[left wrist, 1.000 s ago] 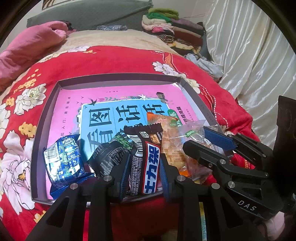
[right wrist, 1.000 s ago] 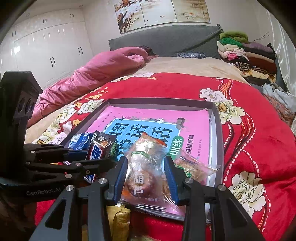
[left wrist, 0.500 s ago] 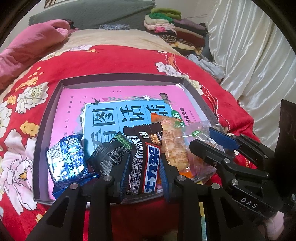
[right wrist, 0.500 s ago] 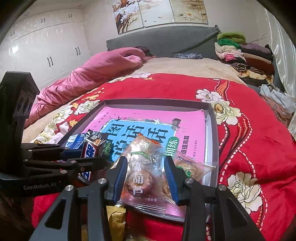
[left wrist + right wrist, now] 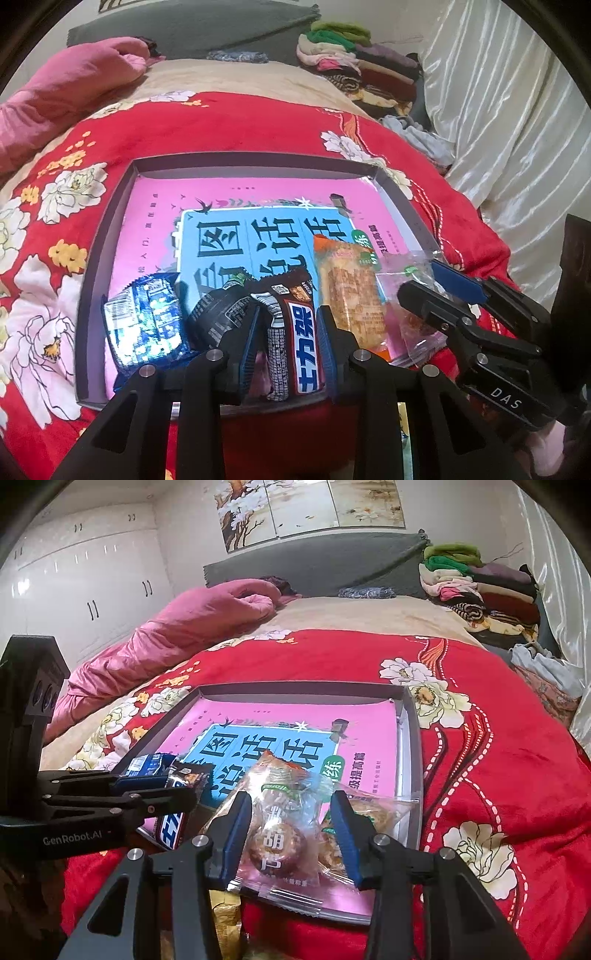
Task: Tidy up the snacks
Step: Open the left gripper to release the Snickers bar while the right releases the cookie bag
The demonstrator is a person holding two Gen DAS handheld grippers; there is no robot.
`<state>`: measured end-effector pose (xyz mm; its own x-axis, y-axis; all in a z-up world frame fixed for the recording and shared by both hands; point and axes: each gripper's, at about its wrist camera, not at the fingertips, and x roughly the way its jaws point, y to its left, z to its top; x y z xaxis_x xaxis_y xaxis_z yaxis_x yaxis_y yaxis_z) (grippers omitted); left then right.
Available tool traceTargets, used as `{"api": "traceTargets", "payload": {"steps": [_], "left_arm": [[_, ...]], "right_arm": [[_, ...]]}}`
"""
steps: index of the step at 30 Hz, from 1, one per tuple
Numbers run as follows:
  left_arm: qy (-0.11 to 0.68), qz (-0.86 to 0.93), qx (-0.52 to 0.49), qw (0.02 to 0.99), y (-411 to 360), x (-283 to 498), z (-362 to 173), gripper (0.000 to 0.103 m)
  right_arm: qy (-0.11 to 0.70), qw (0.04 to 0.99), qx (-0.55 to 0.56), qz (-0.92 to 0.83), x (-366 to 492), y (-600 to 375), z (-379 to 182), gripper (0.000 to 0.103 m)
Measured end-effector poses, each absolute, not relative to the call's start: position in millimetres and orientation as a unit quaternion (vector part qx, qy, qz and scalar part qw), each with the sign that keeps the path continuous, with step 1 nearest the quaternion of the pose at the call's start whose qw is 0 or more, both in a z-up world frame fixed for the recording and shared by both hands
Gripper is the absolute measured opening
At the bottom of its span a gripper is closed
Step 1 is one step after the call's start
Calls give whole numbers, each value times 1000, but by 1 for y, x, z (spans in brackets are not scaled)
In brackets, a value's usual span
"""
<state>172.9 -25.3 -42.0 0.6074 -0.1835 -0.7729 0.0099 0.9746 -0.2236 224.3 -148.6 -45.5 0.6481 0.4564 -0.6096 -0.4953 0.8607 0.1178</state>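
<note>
Bed, red floral quilt (image 5: pixel 480 709); grey tray (image 5: pixel 110 229) lined with a pink book. In tray: blue packet (image 5: pixel 147 325), black packet (image 5: pixel 218 314), orange biscuit pack (image 5: pixel 347 291). Left gripper (image 5: pixel 288 332) clamps the chocolate bar (image 5: pixel 306 350) at the near rim, not yet laid down. Right gripper (image 5: pixel 291 812) has just been opening, loose around the clear pastry bag (image 5: pixel 280 834) resting at the rim. Grippers crowd each other.

Left claw (image 5: pixel 288 332) clamped; right claw (image 5: pixel 291 825) has just been opening.
</note>
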Motion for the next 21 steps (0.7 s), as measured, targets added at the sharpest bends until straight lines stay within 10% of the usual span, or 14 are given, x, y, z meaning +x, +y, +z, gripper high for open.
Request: {"api": "traceTargets", "payload": {"steps": [21], "left_arm": [[416, -40, -130, 899, 3, 185, -31, 40]], "right_arm": [[323, 910, -16, 260, 225, -154, -42, 48]]}}
